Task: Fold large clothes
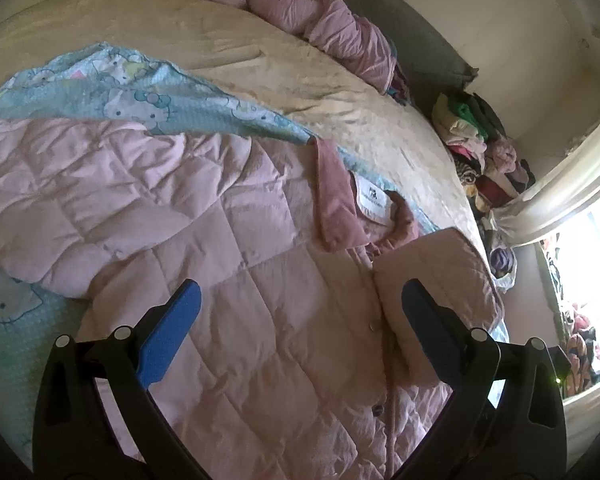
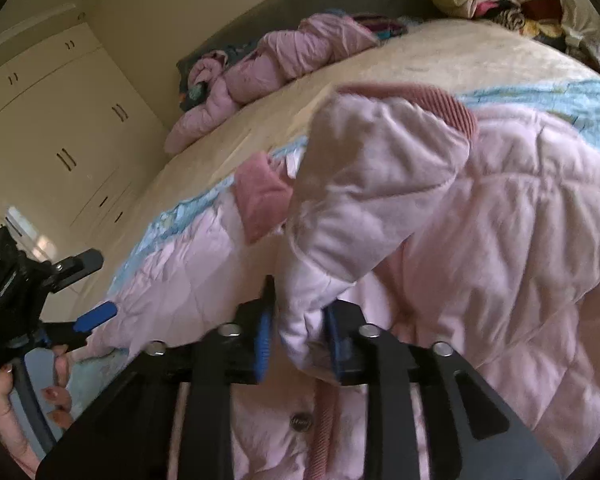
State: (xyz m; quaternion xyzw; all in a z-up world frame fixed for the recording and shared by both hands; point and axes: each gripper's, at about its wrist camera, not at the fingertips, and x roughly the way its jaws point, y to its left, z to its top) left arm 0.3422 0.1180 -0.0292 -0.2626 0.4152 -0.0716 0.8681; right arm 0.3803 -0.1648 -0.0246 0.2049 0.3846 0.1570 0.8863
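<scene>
We pinch quilted pink jacket (image 2: 480,240) fold in right claw (image 2: 296,344); left claw (image 1: 300,312) spread wide above puffy front.

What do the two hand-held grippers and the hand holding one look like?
Both hand-held grippers, left and right, have black linkage arms with round silver rivets and flat blue finger pads. The bare hand gripping the left one has reddish-painted nails; no sleeve shows.
</scene>
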